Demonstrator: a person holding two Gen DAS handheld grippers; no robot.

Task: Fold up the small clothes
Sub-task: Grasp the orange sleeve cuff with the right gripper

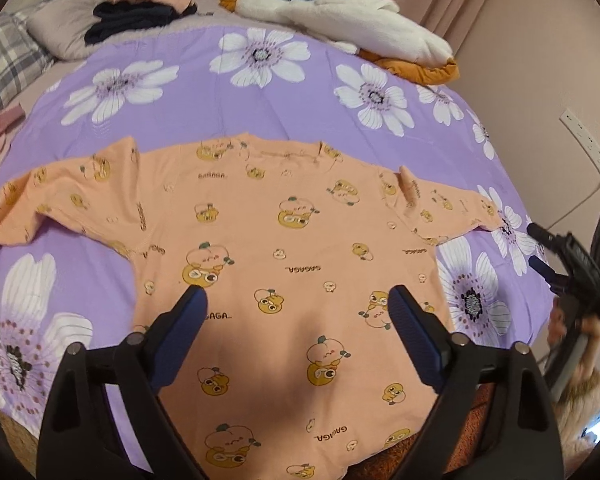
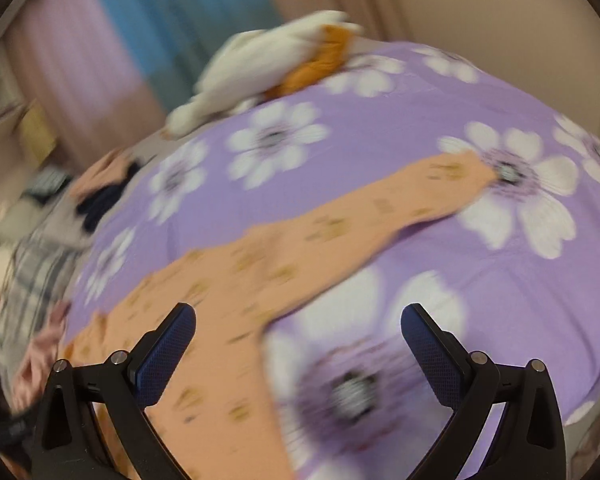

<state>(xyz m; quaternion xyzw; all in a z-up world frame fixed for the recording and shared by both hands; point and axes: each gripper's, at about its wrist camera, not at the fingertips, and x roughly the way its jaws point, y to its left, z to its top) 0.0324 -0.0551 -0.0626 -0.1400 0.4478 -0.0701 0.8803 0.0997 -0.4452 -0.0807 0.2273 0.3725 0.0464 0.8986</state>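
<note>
A peach long-sleeved child's shirt [image 1: 284, 240] with cartoon prints lies spread flat on the purple flowered bed sheet [image 1: 220, 96], both sleeves out to the sides. My left gripper [image 1: 298, 300] is open and empty, hovering over the shirt's lower middle. My right gripper [image 2: 298, 320] is open and empty above the shirt's right side, below its right sleeve [image 2: 420, 192]; this view is blurred. The right gripper also shows in the left wrist view [image 1: 548, 252] beyond the bed's right edge.
A white and orange plush toy [image 1: 352, 28] lies at the far edge of the bed. Folded peach and dark clothes [image 1: 140, 8] sit at the far left by a plaid pillow [image 1: 8, 60]. A wall [image 1: 540, 60] with a socket strip stands to the right.
</note>
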